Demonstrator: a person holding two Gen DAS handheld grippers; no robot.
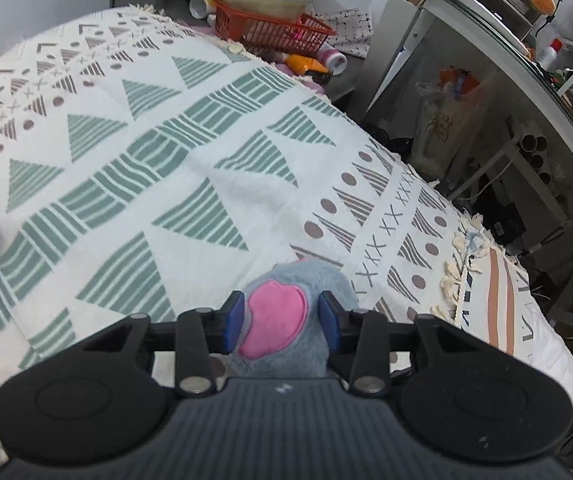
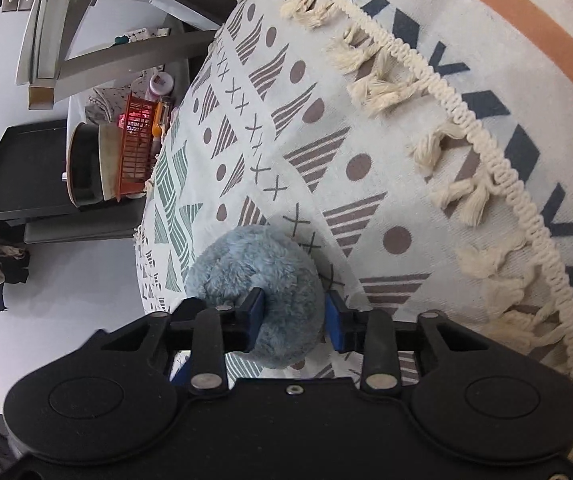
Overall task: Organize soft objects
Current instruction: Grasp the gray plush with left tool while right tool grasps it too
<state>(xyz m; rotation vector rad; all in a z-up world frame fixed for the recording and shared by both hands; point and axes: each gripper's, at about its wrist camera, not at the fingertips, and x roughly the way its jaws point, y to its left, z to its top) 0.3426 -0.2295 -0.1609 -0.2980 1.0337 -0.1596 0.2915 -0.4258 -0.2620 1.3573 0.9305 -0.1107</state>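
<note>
The left tongs [image 1: 280, 322] clench a blue plush [image 1: 286, 320], its pink patch facing the camera, its length running away along the fingers. The right tongs [image 2: 294, 318] grip the same plush's [image 2: 262, 280] rounded furry end. It hangs just over a patterned blanket [image 1: 166, 160] on a bed. Only the left view shows the desk [image 1: 498, 40]; only the right shows a tasselled fringe [image 2: 466, 128]. A red basket [image 1: 278, 28] stands beyond.

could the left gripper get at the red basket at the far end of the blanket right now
Probably not right away. The left gripper is already shut on the blue plush toy, and the red basket sits far off, past the patterned blanket. The way over the blanket looks unblocked.
</note>
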